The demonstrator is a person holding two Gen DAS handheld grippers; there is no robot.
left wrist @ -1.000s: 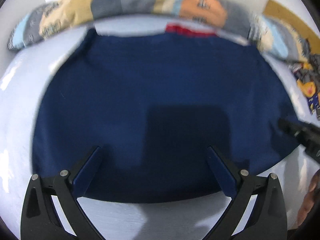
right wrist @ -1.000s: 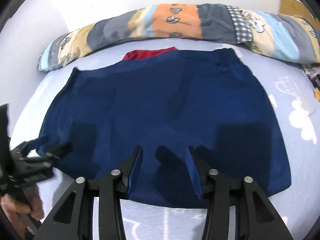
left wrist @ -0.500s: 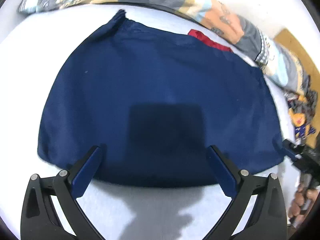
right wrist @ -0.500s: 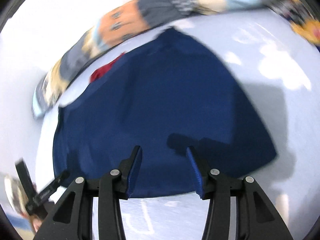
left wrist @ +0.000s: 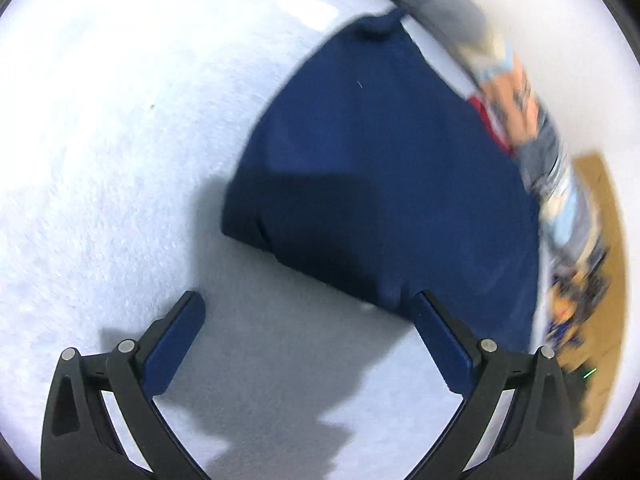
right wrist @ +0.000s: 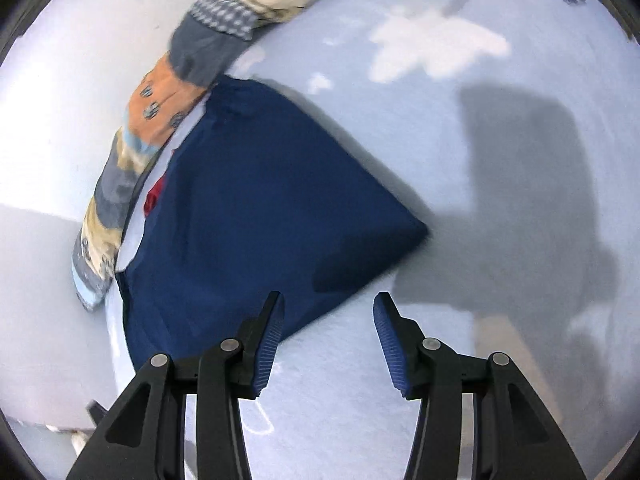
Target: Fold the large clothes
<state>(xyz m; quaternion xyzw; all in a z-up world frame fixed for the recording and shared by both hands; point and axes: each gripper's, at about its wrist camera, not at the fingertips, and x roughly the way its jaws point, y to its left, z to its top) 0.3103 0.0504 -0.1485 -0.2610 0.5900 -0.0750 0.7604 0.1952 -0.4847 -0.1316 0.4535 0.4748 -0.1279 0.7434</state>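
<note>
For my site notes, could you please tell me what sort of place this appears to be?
Probably a bedroom: the dark blue garment lies on a pale blue bedsheet with white cloud prints, and a long patchwork bolster pillow runs along its far edge.

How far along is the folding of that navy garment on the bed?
Done: the navy garment lies flat on the bed sheet as a compact, fairly smooth shape, red lining peeking out near the patchwork pillow. In hand: nothing; the left tool and right tool are both open and empty above the sheet. Left: possibly another fold; I cannot tell.
</note>
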